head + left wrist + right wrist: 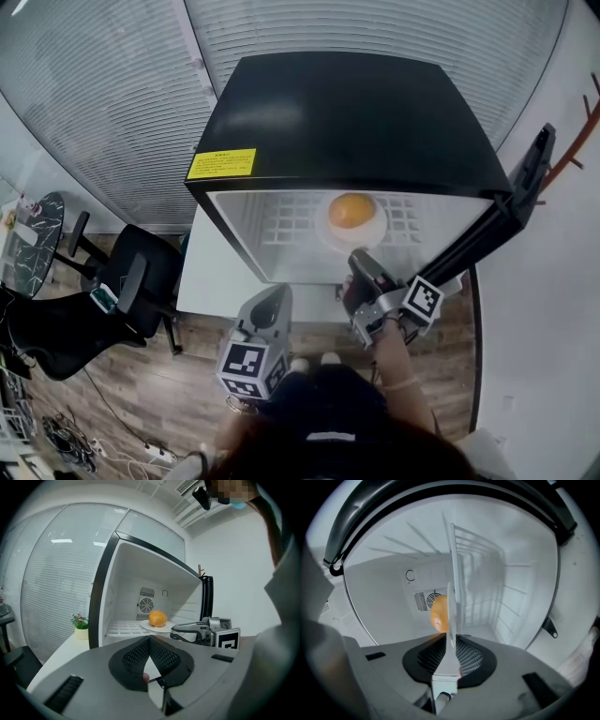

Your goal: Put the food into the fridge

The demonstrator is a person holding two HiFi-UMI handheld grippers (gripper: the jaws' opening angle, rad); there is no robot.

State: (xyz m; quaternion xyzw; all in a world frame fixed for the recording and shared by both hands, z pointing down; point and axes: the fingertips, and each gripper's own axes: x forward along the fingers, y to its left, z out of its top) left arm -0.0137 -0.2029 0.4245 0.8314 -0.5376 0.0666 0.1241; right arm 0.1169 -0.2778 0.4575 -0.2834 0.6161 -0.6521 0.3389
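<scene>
Right gripper view: the orange [438, 613] sits on a white plate [452, 620] just beyond the jaws, and the right gripper [449, 644] is clamped on the plate's near rim, which runs edge-on straight out from between the pads. Gripping the rim rather than the fruit looks deliberate, since the round orange can ride in on the plate without rolling. Past the jaw tips the plate lies over the wire shelf [480, 573] inside the open fridge [347, 122], apparently resting there, so I'd judge the food is in and only the release is left. The left gripper [150, 641] hangs back outside the fridge mouth, jaws together on nothing, out of the way. The door [525, 178] stands wide to the right.
</scene>
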